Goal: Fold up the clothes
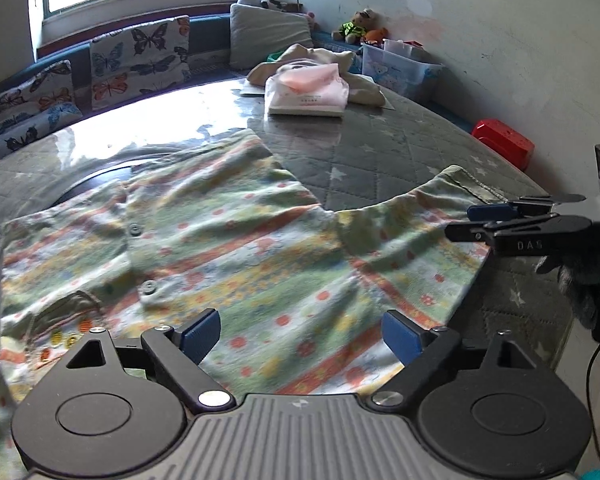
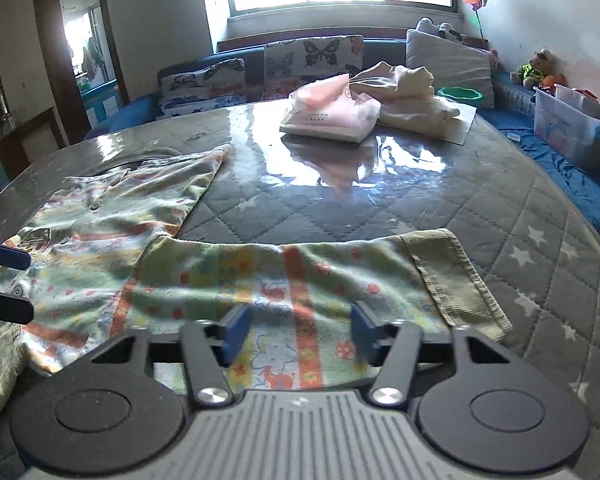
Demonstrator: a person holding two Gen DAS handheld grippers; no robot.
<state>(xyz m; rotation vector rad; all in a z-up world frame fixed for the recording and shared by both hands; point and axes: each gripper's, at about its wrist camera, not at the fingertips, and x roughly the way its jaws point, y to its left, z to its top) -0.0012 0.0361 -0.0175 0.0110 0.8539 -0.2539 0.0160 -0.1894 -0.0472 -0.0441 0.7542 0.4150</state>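
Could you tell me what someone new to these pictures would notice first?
The eye lands first on the patterned shirt, spread buttons-up across the near side of the quilted table. Both grippers hover open above it, the left gripper over the body and the right gripper over a sleeve. Farther back lies a pink packet beside a crumpled cream cloth.

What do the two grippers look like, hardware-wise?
Both match: left gripper and right gripper have black linkage arms with silver screws, round black discs, a ribbed grey body and blue ribbed pads. The right one carries white lettering, a black cable, and a dark glove holds it.
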